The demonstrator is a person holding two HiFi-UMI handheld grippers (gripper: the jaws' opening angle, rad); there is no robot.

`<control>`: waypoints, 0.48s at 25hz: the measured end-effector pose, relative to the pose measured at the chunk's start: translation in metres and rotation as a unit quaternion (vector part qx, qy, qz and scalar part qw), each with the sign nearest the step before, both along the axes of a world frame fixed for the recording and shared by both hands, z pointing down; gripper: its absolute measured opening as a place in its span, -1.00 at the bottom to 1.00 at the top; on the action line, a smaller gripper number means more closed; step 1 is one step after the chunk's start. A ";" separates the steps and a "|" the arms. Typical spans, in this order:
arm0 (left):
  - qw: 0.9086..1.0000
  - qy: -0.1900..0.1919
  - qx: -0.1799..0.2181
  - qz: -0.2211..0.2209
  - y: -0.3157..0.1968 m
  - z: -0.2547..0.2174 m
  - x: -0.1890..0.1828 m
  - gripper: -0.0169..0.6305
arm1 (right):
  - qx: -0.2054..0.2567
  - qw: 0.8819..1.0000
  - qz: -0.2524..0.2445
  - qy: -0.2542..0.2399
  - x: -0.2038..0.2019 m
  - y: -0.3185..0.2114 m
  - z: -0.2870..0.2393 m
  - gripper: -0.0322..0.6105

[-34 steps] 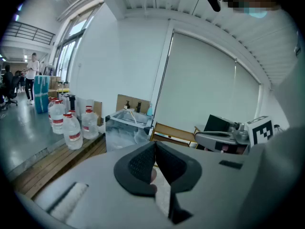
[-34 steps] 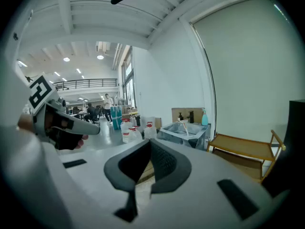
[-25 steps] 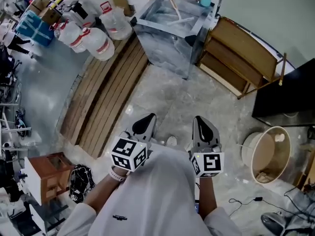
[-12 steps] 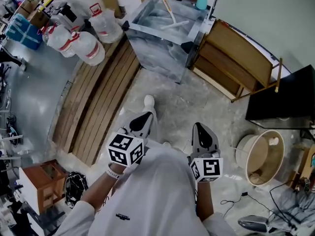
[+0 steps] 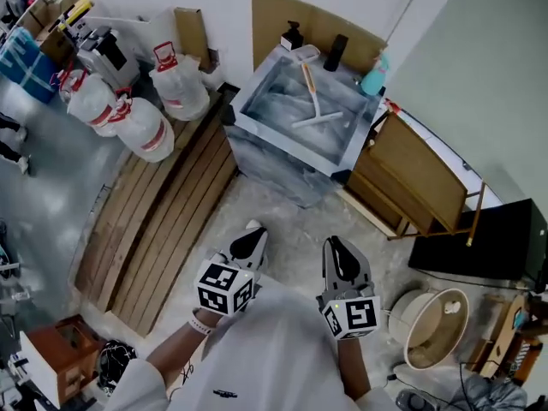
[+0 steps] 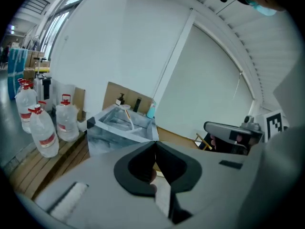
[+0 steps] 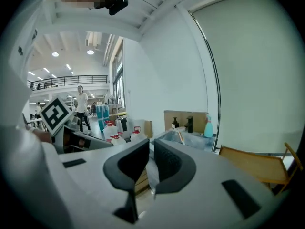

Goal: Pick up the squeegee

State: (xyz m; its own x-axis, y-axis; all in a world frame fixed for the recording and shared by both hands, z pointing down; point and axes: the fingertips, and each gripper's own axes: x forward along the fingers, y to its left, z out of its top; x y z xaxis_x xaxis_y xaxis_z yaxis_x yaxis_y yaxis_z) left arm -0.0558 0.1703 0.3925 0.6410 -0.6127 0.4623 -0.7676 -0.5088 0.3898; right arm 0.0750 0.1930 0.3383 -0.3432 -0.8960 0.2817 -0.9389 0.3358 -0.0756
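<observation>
Approach stage: squeegee [image 5: 312, 99] lies in the marbled basin [image 5: 253, 125], well ahead of both grippers.
Left gripper [image 5: 254, 236] and right gripper [image 5: 335, 248]: jaws together, nothing between. Open one before reaching in and take the handle, which seems propped toward the far rim; too small to be sure.
</observation>
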 end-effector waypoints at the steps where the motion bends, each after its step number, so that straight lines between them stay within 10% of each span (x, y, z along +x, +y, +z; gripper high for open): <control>1: 1.000 0.002 0.003 -0.005 -0.023 -0.003 -0.007 -0.93 | 0.001 1.000 0.001 0.000 -0.006 -0.025 -0.004 -0.88; 12: 0.999 0.030 0.018 -0.011 -0.197 -0.028 -0.042 -0.93 | -0.004 0.999 0.007 0.033 -0.033 -0.203 -0.014 -0.88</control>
State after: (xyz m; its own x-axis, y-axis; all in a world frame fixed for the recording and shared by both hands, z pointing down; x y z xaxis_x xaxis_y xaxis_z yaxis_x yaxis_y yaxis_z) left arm -0.0976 -0.0270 0.3648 0.6534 -0.6423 0.4005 -0.7542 -0.5070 0.4173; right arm 0.0423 -0.0099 0.3243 -0.3108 -0.8982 0.3108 -0.9467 0.3218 -0.0166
